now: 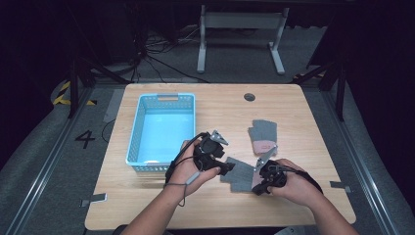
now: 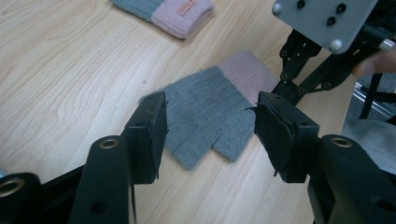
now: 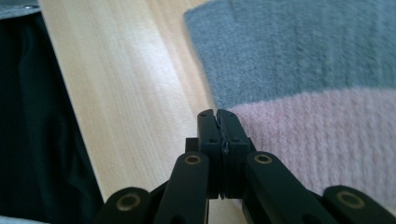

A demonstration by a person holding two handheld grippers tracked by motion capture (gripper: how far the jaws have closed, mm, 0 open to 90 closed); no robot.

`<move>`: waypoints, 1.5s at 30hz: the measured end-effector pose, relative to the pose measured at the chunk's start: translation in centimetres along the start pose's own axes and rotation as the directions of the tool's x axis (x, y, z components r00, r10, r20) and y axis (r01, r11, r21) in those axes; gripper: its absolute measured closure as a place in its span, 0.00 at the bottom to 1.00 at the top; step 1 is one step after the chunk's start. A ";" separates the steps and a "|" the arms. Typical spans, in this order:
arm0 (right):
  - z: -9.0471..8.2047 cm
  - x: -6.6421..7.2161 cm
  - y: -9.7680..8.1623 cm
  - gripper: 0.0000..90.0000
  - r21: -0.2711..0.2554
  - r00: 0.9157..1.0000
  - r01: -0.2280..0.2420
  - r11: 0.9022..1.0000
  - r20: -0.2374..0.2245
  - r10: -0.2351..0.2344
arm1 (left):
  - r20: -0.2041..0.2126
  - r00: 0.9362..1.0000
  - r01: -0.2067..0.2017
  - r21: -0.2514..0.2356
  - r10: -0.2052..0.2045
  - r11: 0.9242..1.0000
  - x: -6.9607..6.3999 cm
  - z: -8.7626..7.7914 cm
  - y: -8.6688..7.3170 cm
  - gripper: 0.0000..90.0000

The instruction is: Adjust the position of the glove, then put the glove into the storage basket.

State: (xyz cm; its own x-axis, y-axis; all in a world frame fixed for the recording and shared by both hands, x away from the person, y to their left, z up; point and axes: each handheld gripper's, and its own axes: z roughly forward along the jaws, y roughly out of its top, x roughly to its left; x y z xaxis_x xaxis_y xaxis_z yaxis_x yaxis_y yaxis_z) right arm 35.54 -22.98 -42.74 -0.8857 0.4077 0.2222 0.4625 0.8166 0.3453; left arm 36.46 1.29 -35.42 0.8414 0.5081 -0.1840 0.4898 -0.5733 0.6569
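Right tool (image 3: 218, 114) closed at glove (image 3: 299, 70) edge

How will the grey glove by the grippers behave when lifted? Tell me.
The near glove is knitted and lies flat, so it will probably droop when lifted by one edge. It looks thin, so likely light. On the smooth table a push may slide or bunch it.

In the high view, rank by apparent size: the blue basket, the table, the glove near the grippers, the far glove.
1. table
2. blue basket
3. The two gloves look about alike: the glove near the grippers is partly covered by them, so it cannot be ranked against the far glove.
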 end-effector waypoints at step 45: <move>-5.9 -3.6 -0.8 1.00 -0.307 0.964 -0.141 0.941 0.173 0.201 | -0.033 0.999 0.017 -0.001 -0.017 1.000 0.0 -0.6 -0.9 0.50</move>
State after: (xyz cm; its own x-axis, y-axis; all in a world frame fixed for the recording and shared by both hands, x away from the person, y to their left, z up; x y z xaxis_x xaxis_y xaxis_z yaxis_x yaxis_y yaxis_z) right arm 38.55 -27.49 -38.45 -0.7682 0.6276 0.1262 0.5727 0.5857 0.5737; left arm 35.84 2.22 -35.55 0.8250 0.5387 -0.1708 0.5038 -0.5642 0.6541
